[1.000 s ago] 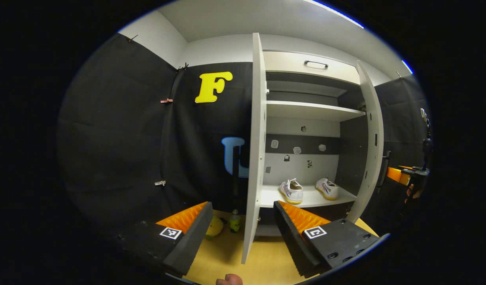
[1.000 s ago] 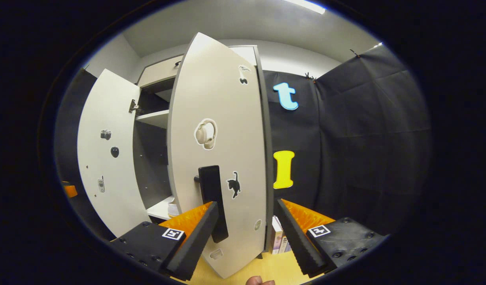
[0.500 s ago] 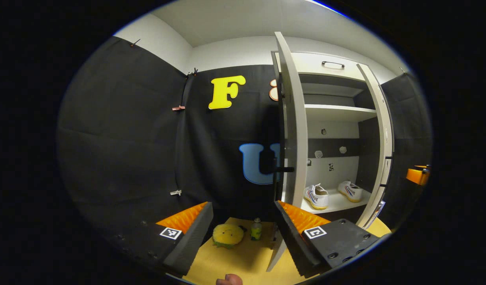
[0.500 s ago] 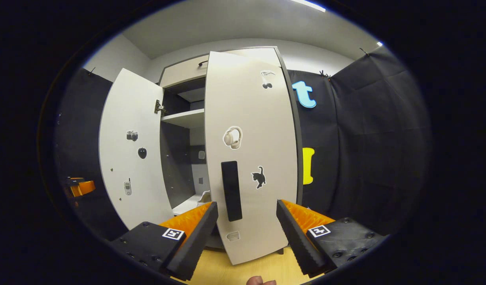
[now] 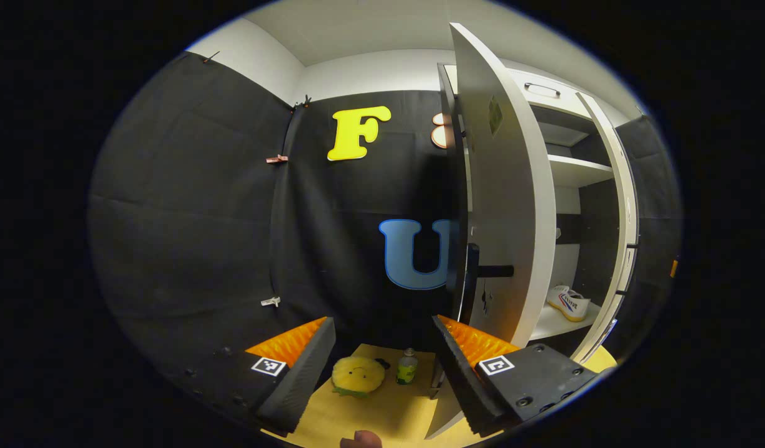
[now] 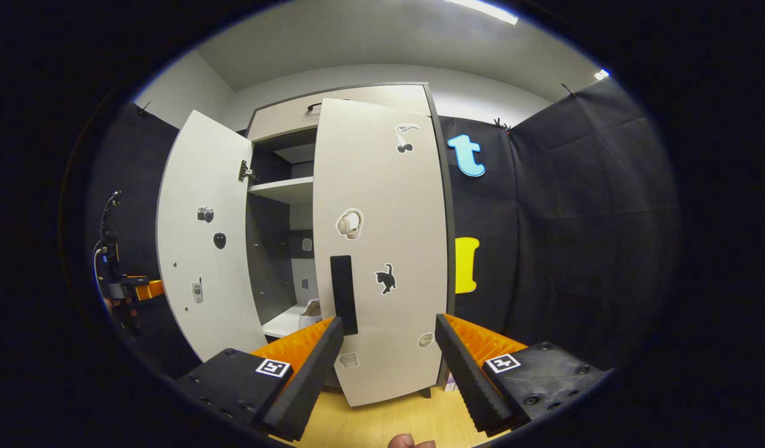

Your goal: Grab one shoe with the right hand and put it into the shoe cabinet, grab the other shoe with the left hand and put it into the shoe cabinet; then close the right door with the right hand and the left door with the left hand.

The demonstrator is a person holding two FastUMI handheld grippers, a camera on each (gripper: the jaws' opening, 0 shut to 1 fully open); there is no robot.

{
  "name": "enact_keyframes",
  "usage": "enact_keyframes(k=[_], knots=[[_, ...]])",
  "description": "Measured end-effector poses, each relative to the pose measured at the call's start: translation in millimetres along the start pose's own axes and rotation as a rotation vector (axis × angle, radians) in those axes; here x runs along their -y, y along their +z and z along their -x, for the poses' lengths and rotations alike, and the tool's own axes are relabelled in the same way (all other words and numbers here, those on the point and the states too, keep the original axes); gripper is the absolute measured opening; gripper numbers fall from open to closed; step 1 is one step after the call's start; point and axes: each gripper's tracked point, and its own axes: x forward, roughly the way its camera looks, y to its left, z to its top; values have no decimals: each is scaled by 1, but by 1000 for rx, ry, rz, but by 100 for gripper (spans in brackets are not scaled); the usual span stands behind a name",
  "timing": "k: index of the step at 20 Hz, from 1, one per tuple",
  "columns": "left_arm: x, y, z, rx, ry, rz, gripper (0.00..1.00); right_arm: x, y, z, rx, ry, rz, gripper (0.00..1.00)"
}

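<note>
White shoe (image 5: 569, 302) on cabinet shelf (image 5: 553, 322) | side lettering blurred | doors ajar

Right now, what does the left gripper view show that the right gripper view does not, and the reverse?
Left gripper view: a yellow plush toy and a small bottle on the floor. Right gripper view: a headphone sticker and a cat sticker on the right door. Shared: the cabinet, its upper shelf, the left door and the right door, both ajar.
</note>
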Motion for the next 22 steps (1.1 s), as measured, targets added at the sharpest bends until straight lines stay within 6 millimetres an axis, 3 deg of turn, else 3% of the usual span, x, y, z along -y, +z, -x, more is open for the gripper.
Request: enact_keyframes(k=[5, 6, 13, 16, 17, 22], knots=[[11, 0, 0, 13, -23, -17, 94, 13, 3, 5, 3, -22, -6, 98], [13, 0, 1, 9, -23, -23, 90, 13, 4, 8, 4, -21, -5, 98], [43, 0, 11, 2, -32, -6, 93, 19, 6, 16, 7, -12, 0, 98], [71, -1, 16, 4, -62, -5, 89, 27, 5, 19, 1, -12, -14, 98], [83, -1, 16, 6, -80, -4, 93, 29, 4, 20, -2, -10, -16, 98], [149, 3, 12, 33, -155, 3, 94, 43, 6, 25, -17, -11, -34, 98]])
